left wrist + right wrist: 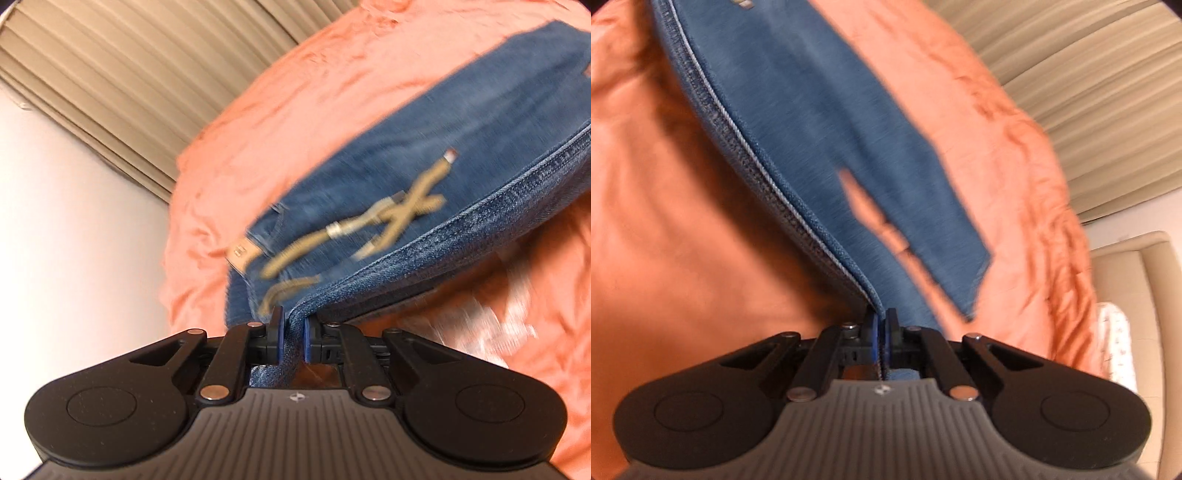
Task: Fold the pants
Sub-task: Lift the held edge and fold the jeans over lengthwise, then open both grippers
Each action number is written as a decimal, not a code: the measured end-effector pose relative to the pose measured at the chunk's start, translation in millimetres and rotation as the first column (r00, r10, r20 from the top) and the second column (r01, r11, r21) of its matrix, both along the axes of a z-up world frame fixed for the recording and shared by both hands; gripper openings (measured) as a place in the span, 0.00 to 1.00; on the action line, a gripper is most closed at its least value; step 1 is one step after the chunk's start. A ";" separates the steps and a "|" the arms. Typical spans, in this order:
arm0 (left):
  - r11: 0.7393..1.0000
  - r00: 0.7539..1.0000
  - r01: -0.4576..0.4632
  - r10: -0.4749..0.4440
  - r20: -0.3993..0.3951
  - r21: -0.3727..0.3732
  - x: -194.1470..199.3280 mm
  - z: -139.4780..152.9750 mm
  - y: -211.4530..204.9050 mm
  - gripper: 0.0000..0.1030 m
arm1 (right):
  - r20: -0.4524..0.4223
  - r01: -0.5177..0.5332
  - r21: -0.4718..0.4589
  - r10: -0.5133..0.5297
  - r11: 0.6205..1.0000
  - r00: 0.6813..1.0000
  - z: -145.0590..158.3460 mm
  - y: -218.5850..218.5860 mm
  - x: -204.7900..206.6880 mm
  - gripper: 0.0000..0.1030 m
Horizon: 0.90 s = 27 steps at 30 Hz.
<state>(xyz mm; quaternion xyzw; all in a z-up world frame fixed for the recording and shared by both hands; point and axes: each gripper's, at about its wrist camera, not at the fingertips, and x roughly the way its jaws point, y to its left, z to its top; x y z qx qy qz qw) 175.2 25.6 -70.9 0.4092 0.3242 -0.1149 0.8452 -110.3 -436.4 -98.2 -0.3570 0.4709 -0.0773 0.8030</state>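
Blue denim pants [461, 122] with a tan drawstring [369, 218] and a tan label [242, 253] hang lifted over an orange bed cover [295, 110]. My left gripper [293, 332] is shut on the side seam edge near the waistband. In the right wrist view the pants [812, 110] stretch up and left, with the two legs parted and the leg ends [964, 280] drooping to the bed. My right gripper [881, 328] is shut on the same seam edge near the leg end. Both views are motion blurred.
The orange bed cover [665, 184] fills most of both views. Beige pleated curtains [110, 74] hang behind the bed, also at the right in the right wrist view [1108, 92]. A pale wall [55, 221] is at left. A cream chair or headboard [1137, 288] stands at the right edge.
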 end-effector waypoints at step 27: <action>0.984 0.983 -0.120 0.137 -0.124 0.132 258.2 -98.5 -82.2 0.09 | -0.031 0.155 -0.057 -0.157 0.986 0.987 -79.3 -98.3 299.4 0.00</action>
